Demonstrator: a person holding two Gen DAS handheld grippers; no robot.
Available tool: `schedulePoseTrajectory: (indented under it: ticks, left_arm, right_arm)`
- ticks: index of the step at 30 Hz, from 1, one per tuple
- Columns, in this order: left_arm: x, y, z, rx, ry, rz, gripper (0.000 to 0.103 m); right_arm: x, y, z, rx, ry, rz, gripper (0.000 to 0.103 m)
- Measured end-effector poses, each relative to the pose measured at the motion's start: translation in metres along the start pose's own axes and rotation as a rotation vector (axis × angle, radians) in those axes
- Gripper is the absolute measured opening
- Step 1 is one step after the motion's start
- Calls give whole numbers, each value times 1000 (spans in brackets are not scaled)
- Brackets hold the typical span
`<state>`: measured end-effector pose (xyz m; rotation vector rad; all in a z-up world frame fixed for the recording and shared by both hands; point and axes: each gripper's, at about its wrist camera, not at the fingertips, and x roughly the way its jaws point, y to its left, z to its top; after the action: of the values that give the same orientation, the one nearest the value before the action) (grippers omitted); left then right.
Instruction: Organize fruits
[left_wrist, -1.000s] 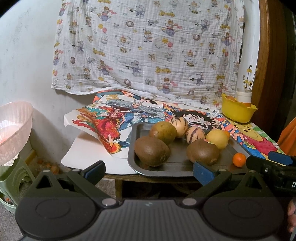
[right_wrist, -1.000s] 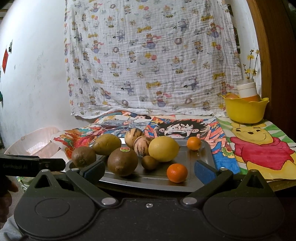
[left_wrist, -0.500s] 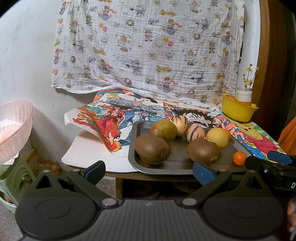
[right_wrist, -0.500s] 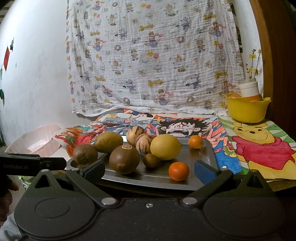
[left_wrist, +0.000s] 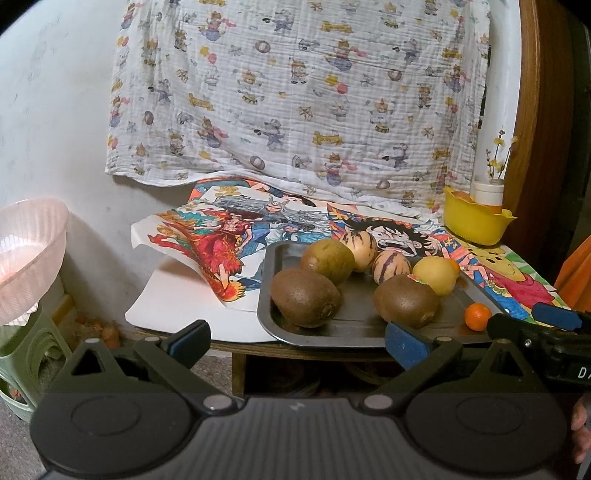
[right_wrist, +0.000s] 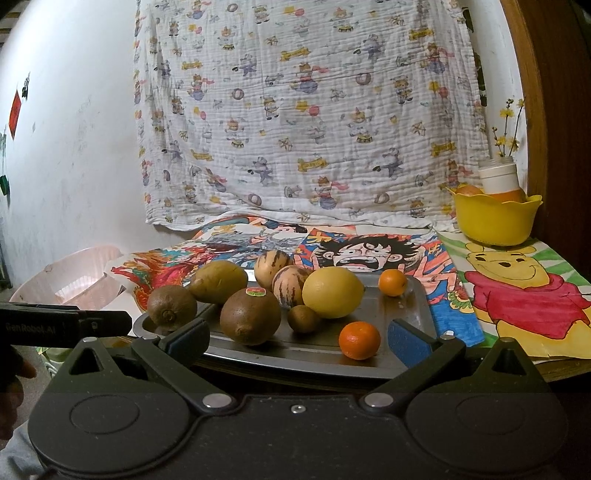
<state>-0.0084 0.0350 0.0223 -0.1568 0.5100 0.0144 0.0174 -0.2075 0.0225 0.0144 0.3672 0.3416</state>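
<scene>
- My left gripper (left_wrist: 297, 341): jaws wide apart, empty, just short of the table edge.
- Grey metal tray (right_wrist: 417, 314) holds brown fuzzy kiwis (right_wrist: 250, 316), striped melons (right_wrist: 290, 284), yellow lemon (right_wrist: 332, 292), small orange tangerines (right_wrist: 359, 340).
- My right gripper (right_wrist: 297, 338): jaws spread, empty.
- Yellow plastic bowl (right_wrist: 495, 218) far right.

Both grippers (left_wrist: 297, 341) (right_wrist: 297, 338) spread wide, empty

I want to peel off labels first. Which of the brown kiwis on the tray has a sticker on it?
The large kiwi at the tray's front middle, just left of the lemon; a red-and-green sticker sits on top. The other kiwis show none.
</scene>
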Motion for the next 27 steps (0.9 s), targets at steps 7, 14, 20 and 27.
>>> schedulePoseTrajectory:
  ticks: [7,14,20,27]
  left_arm:
    - [0,0,0,0,0,0,102]
    - [-3,0,0,-2,-3,-2,102]
    - [-3,-6,0,35,1,6,102]
    - [0,-9,-3,27,17,9,102]
  right_arm:
    - [0,0,0,0,0,-1,102]
    - [0,0,0,0,0,-1,102]
    - [0,1,0,-2,-3,-3,102]
    - [0,1,0,-4,-4,-2,102]
